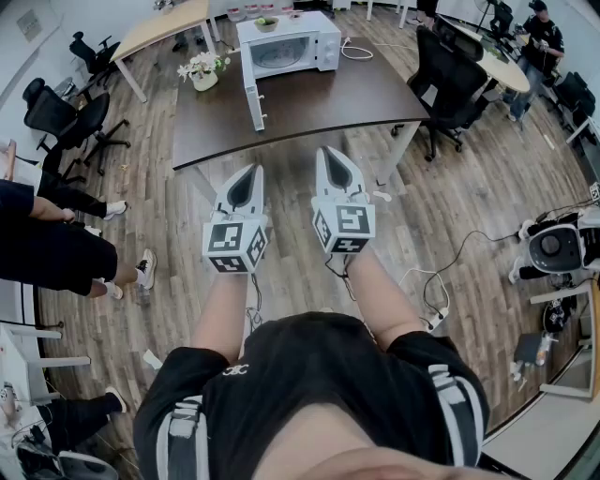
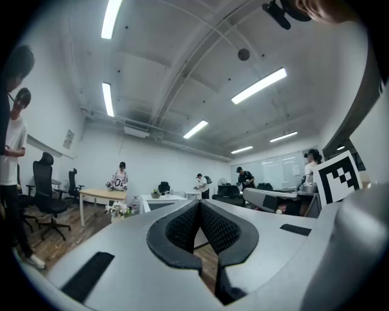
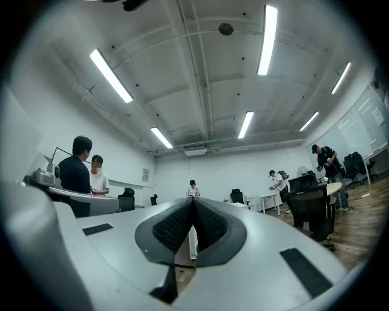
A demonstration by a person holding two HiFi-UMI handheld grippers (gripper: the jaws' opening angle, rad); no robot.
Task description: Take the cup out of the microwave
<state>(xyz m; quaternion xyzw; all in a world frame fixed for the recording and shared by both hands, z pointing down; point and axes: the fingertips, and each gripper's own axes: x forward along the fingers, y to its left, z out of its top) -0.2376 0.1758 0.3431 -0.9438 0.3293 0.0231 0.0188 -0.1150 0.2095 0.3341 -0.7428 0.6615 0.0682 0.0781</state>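
Note:
A white microwave (image 1: 286, 47) stands at the far end of a dark brown table (image 1: 309, 103), its door (image 1: 253, 94) swung open toward me. I cannot make out a cup inside it. A small bowl with something green (image 1: 266, 22) sits on top of the microwave. Both grippers hover side by side short of the table's near edge, pointing at the microwave. The left gripper (image 1: 255, 171) is shut and empty, its pads meeting at the tip (image 2: 199, 203). The right gripper (image 1: 328, 152) is likewise shut on nothing (image 3: 193, 200). The microwave (image 2: 163, 201) shows small just past the left jaws.
A pot of white flowers (image 1: 203, 70) stands on the table left of the microwave. A black office chair (image 1: 450, 80) sits at the table's right side, with more chairs (image 1: 66, 117) at the left. Seated people's legs (image 1: 56, 253) are at the left. Cables (image 1: 431, 291) lie on the wooden floor.

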